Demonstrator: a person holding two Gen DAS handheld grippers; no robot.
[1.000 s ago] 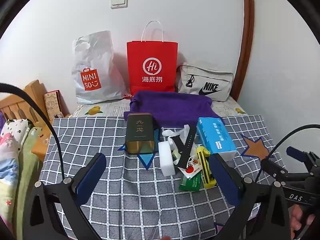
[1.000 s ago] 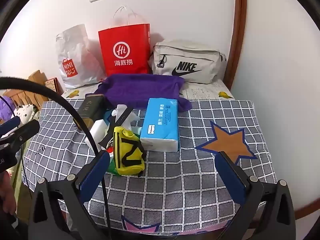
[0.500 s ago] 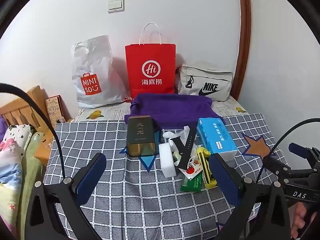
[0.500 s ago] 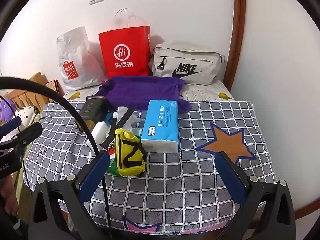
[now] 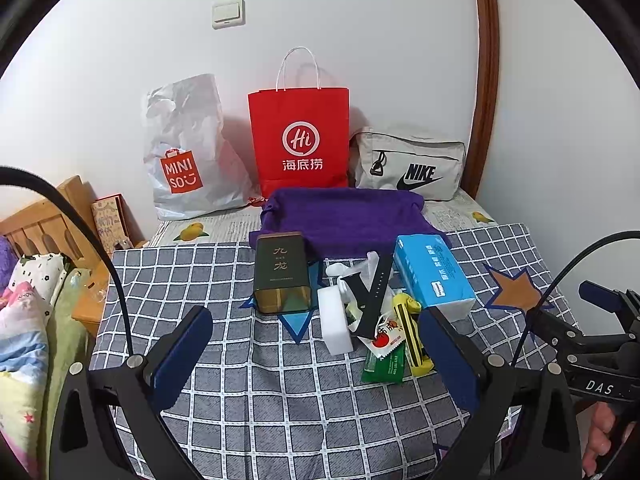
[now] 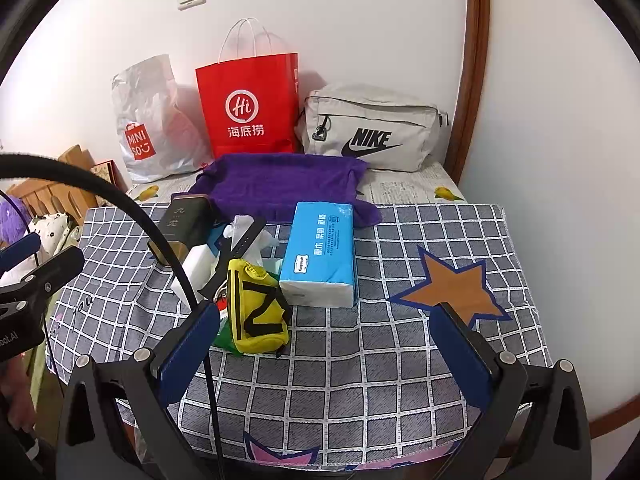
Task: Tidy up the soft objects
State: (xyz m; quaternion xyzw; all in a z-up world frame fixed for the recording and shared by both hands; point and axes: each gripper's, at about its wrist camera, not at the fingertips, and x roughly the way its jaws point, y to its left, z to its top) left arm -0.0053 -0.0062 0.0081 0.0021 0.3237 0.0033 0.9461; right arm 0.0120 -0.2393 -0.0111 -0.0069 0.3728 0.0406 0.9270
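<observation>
Against the white wall: crumpled MINISO plastic bag (image 5: pixel 182 152), upright red paper bag (image 5: pixel 299 140) and beige Nike bag (image 5: pixel 412 164) side by side, light switch (image 5: pixel 227 13) above, brown wooden door frame (image 5: pixel 486 80) at right, wooden headboard (image 5: pixel 44 220) at left.

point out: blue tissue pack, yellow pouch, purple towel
blue tissue pack (image 6: pixel 320 248), right wrist view, printed top face.
yellow pouch (image 6: pixel 260 312), right wrist view, side with black strap.
purple towel (image 5: pixel 348 216), left wrist view, middle of the cloth.
</observation>
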